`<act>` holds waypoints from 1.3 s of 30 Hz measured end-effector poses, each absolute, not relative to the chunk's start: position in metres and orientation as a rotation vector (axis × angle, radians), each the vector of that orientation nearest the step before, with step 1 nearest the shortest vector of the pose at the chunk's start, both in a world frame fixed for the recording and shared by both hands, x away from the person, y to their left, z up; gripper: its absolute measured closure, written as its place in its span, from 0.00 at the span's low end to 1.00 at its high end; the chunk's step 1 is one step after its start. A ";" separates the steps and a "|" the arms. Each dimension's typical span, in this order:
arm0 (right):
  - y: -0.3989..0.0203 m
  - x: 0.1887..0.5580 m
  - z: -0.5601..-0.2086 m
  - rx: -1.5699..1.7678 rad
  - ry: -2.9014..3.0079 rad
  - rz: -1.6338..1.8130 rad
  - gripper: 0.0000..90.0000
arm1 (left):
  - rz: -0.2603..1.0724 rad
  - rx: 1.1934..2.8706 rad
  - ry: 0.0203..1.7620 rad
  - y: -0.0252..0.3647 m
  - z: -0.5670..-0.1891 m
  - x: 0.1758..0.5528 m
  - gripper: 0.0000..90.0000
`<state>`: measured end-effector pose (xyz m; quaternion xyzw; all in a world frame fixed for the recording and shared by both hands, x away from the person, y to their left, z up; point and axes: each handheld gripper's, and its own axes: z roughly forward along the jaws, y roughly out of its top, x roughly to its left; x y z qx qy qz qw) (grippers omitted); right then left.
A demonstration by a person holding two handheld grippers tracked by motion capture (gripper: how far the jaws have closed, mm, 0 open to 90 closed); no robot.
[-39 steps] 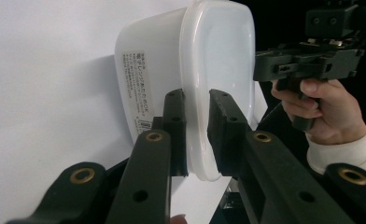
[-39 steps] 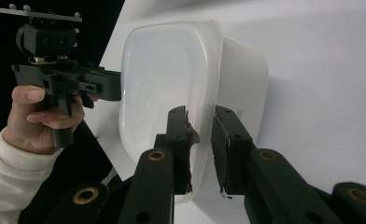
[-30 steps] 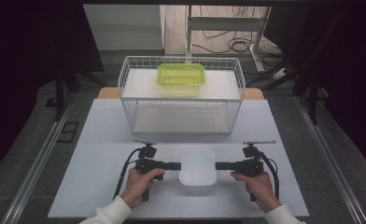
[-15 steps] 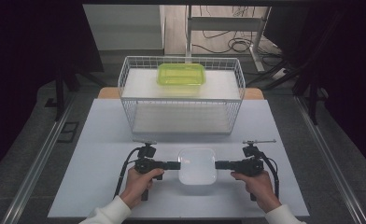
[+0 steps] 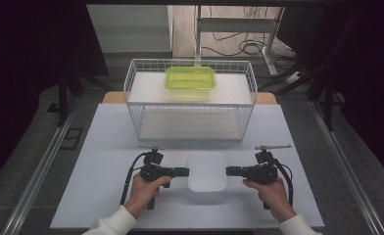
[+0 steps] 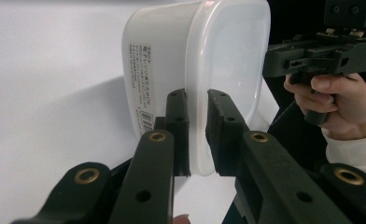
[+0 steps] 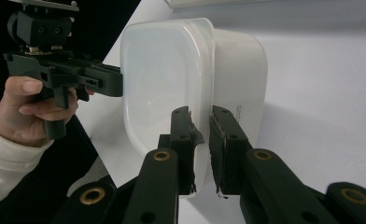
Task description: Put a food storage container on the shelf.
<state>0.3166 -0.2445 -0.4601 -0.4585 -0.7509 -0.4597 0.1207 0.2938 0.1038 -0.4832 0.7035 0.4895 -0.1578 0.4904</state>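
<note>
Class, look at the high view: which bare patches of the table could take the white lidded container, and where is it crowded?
Bare table lies left of the left tongs, right of the right tongs, and between the white container and the wire basket. The basket, with its green box, crowds the far side.

In the high view, the bench (image 5: 107, 147) lies bare across its lower left and lower right, so there is open passage on the outer side of each hand. The middle of the lower frame is taken up: the white lidded container (image 5: 207, 171) sits between the left hand-held gripper (image 5: 182, 172) and the right hand-held gripper (image 5: 231, 171), each clamped on a rim (no gap there). A strip of bare bench runs across the centre, between the container and the wire basket (image 5: 190, 105). The basket blocks the upper middle, with a green lidded box (image 5: 190, 78) on top.
</note>
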 end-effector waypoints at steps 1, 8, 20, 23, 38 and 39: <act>-0.245 0.317 -0.459 -1.334 -2.200 -1.350 0.88 | -0.381 1.706 1.186 0.104 -0.483 0.294 0.88; -0.243 0.316 -0.455 -1.327 -2.211 -1.365 0.88 | -0.369 1.706 1.179 0.105 -0.479 0.293 0.88; -0.238 0.316 -0.444 -1.299 -2.236 -1.403 0.88 | -0.332 1.711 1.166 0.111 -0.467 0.293 0.88; -0.236 0.317 -0.441 -1.285 -2.248 -1.414 0.88 | -0.324 1.709 1.165 0.113 -0.464 0.294 0.88; -0.230 0.322 -0.416 -1.248 -2.262 -1.493 0.88 | -0.261 1.712 1.135 0.119 -0.433 0.299 0.88; -0.229 0.323 -0.414 -1.246 -2.262 -1.496 0.88 | -0.256 1.716 1.131 0.120 -0.431 0.299 0.88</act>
